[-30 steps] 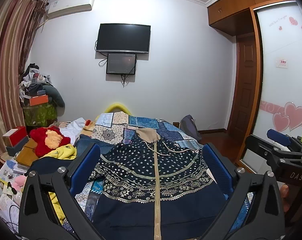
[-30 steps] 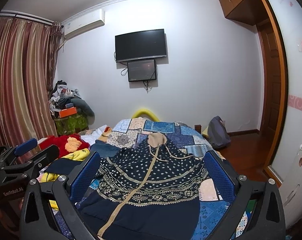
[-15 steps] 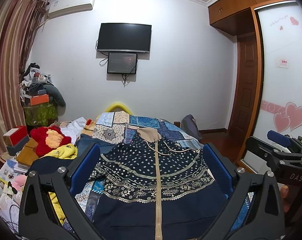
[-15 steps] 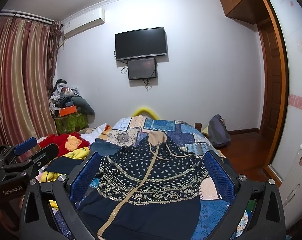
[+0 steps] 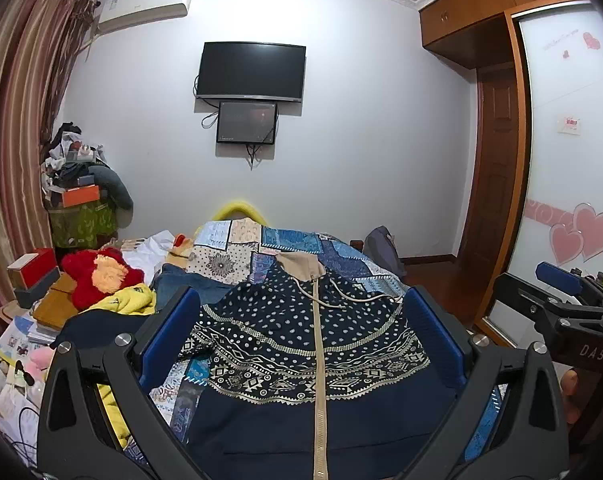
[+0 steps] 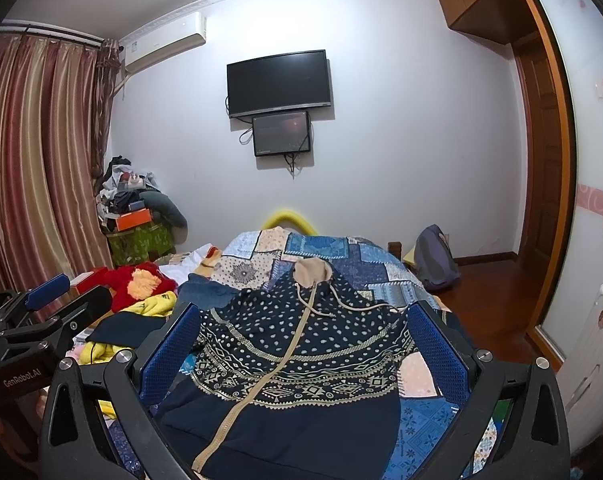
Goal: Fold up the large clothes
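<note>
Lying flat on the bed [image 5: 341, 248], the hooded jacket [image 5: 301, 344] is spread face up with its beige zipper [image 5: 319, 360] running down the middle and its beige hood [image 5: 299, 266] pointing toward the far wall. The garment is navy with white dots across the upper part, pale patterned bands below them, and plain navy cloth nearest the cameras. Two drawstrings [image 5: 361, 298] trail from the collar across the chest.

The left tongs [image 5: 303, 344] are spread wide, with nothing between the blue pads [image 5: 169, 336]. They hang above the near part of the jacket, apart from the cloth. In the left wrist view the zipper runs straight between the two fingers.

The right tongs [image 6: 305, 354] are likewise spread wide and grip nothing. They hang above the same near part of the jacket [image 6: 297, 360]; in this view the zipper [image 6: 273, 368] runs diagonally toward the lower left. Each tool shows at the edge of the other camera's view: the right one [image 5: 561, 304] at the right edge, the left one [image 6: 45, 312] at the left edge.

A patchwork quilt [image 6: 321, 252] covers the bed under the jacket. A red plush toy [image 5: 97, 276] and a yellow garment [image 5: 125, 300] lie beside the bed on the left. A television [image 5: 251, 70] hangs on the far wall.
</note>
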`<move>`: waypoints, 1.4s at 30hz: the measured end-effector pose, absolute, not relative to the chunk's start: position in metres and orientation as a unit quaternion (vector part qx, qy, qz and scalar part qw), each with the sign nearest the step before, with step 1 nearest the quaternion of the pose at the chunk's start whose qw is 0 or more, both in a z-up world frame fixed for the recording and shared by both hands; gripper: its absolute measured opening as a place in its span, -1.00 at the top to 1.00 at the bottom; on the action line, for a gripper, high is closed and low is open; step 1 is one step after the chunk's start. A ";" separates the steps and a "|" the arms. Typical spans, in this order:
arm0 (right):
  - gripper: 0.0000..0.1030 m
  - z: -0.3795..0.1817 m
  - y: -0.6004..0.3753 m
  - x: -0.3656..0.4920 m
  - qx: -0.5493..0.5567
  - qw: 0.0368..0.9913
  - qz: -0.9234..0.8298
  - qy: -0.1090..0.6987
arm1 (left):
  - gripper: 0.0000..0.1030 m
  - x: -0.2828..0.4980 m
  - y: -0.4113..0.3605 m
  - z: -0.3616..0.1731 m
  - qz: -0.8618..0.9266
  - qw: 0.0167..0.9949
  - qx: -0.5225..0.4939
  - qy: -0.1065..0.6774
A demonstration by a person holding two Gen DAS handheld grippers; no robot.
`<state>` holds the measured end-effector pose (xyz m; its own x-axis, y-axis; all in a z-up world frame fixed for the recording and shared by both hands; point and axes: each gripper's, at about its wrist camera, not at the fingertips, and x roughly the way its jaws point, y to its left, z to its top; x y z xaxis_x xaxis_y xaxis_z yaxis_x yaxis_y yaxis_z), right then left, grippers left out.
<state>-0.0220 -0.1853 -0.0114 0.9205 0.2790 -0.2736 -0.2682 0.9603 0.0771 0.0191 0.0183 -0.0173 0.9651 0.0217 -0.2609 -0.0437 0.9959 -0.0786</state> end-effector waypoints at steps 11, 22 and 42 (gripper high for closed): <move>-1.00 -0.024 -0.175 0.008 0.015 0.975 0.138 0.173 | -1.00 0.047 0.031 -0.032 0.025 0.987 -0.045 0.152; -1.00 -0.057 -0.157 0.090 0.021 0.963 0.139 0.229 | -1.00 0.119 0.086 -0.071 0.075 0.972 -0.076 0.207; -1.00 -0.179 -0.099 0.273 -0.061 0.904 0.177 0.385 | -1.00 0.206 0.328 -0.251 0.203 0.869 -0.224 0.391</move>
<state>0.2726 -0.0993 -0.1787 0.6413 0.2735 -0.7169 -0.3674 0.9297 0.0260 0.2060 0.3284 -0.2512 0.6118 0.1786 -0.7706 -0.5286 0.8170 -0.2304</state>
